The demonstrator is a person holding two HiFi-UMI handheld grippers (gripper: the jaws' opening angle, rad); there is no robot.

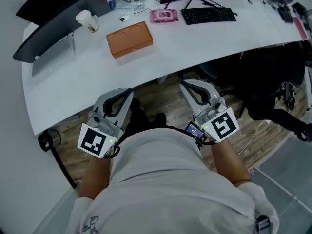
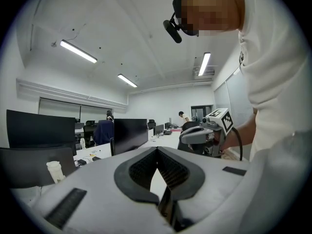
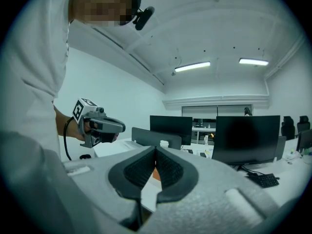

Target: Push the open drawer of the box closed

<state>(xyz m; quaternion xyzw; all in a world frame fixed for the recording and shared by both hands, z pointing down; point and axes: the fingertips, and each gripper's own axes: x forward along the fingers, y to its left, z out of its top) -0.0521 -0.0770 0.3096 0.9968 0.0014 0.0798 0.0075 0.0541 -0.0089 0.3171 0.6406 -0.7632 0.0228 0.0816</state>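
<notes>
An orange-brown box (image 1: 129, 39) with two round marks on its lid lies on the white desk (image 1: 161, 57), far from both grippers. From here I cannot tell how its drawer stands. My left gripper (image 1: 126, 91) is held low by my body, in front of the desk's near edge, its jaws shut on nothing. Level with it, my right gripper (image 1: 184, 85) is also shut and empty. In the left gripper view the left gripper (image 2: 157, 150) has its pads meeting at the tips. The right gripper (image 3: 156, 149) shows the same, with a sliver of the box (image 3: 153, 172) behind the pads.
On the desk stand a paper cup (image 1: 87, 20), a pink packet (image 1: 164, 16), a black keyboard (image 1: 208, 15) and dark monitors (image 1: 63, 11). A black chair (image 1: 273, 94) sits under the desk at the right. Wooden floor (image 1: 161, 99) lies below the desk edge.
</notes>
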